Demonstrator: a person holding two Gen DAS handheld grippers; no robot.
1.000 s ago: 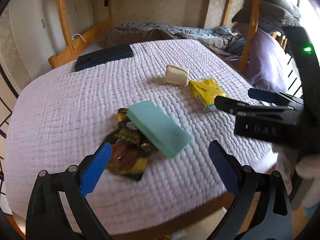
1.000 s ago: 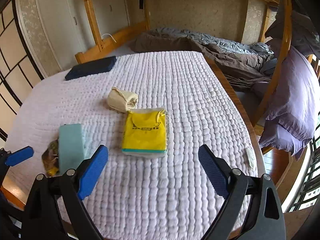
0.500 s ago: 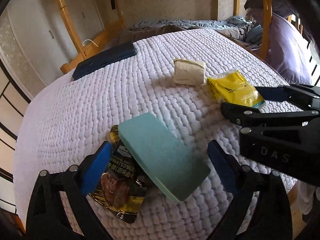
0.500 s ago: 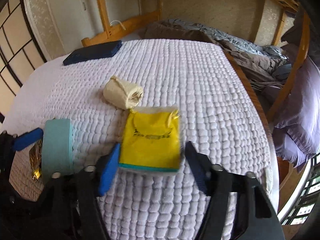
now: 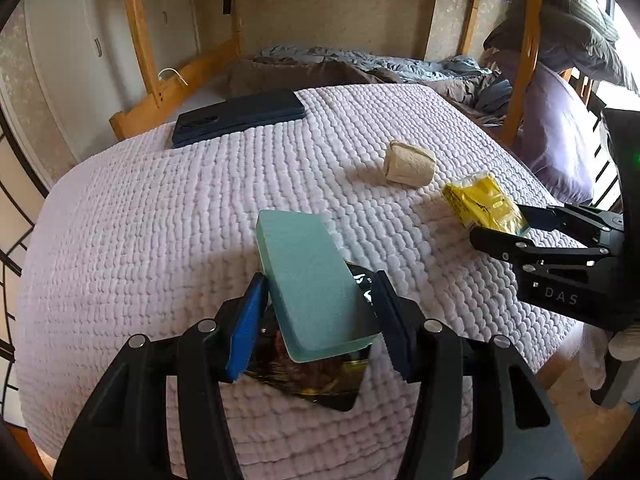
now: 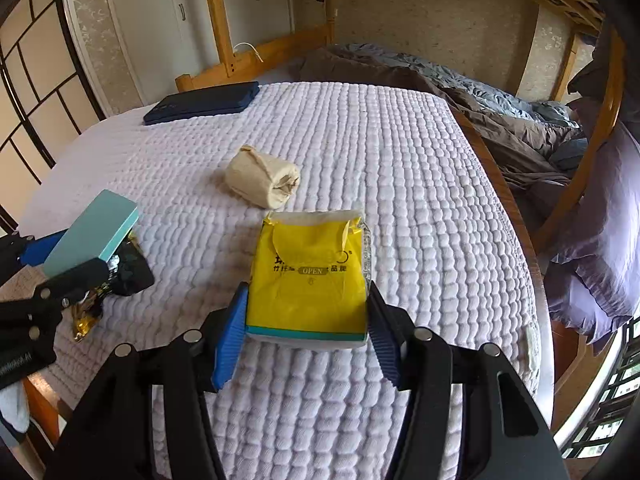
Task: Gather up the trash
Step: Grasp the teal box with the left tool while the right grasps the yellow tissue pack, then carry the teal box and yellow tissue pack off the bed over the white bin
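Note:
A teal block (image 5: 312, 280) lies on a black and gold snack wrapper (image 5: 320, 376) on the quilted bed (image 5: 160, 240). My left gripper (image 5: 316, 320) is shut on the teal block, one blue pad against each side. A yellow tissue pack (image 6: 310, 276) lies on the quilt; my right gripper (image 6: 306, 328) is shut on it at its near end. The pack also shows in the left wrist view (image 5: 484, 204), the block in the right wrist view (image 6: 94, 234). A crumpled beige paper wad (image 6: 262, 178) lies just beyond the pack.
A dark blue flat case (image 5: 238, 118) lies at the far left of the bed. Wooden bunk posts (image 5: 520, 52) and rumpled bedding (image 6: 480, 108) stand behind. A purple pillow (image 6: 600, 240) hangs off to the right, beyond the bed's edge.
Both grippers moved forward and closed: the left jaws came in on the teal block, the right jaws on the yellow tissue pack. The block's far end now tilts upward.

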